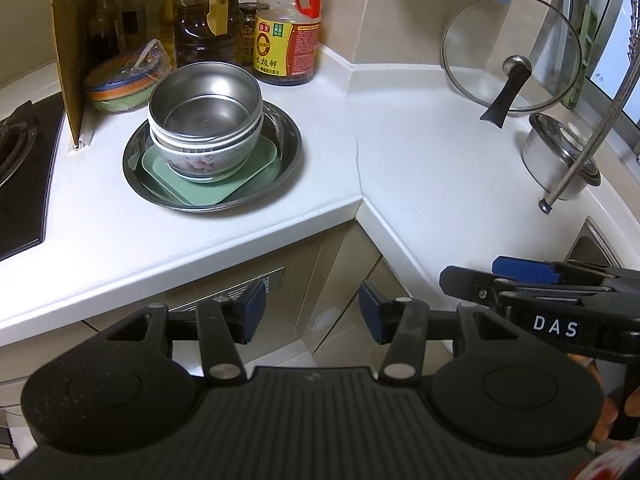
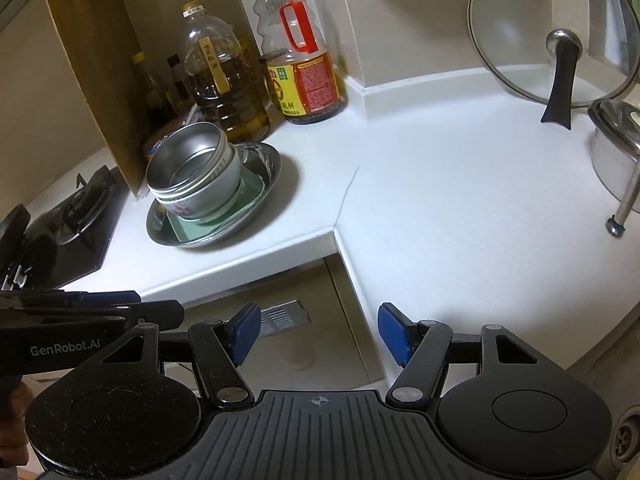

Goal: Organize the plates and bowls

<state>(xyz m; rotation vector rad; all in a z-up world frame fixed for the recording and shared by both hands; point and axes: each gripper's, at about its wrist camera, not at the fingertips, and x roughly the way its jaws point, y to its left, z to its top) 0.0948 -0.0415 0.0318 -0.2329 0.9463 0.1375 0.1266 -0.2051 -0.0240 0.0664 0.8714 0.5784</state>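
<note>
Left wrist view shows stacked steel and floral bowls (image 1: 206,120) on a green square plate (image 1: 244,176) inside a round steel dish (image 1: 136,168), both the left gripper (image 1: 312,312) and the right gripper (image 2: 314,330) empty, parted, well short of that dish.

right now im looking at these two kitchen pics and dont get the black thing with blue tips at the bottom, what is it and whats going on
Those are two hand-held grippers, one in each of a person's hands, each with a fisheye camera looking along its fingers. One picture is from the left gripper, the other from the right gripper. Both stand open and hold nothing. On the white counter sits a round metal tray holding a green plate, with a flowered bowl and a steel bowl stacked on it. Behind are sauce bottles; to the right, a glass lid and a steel pot.
</note>
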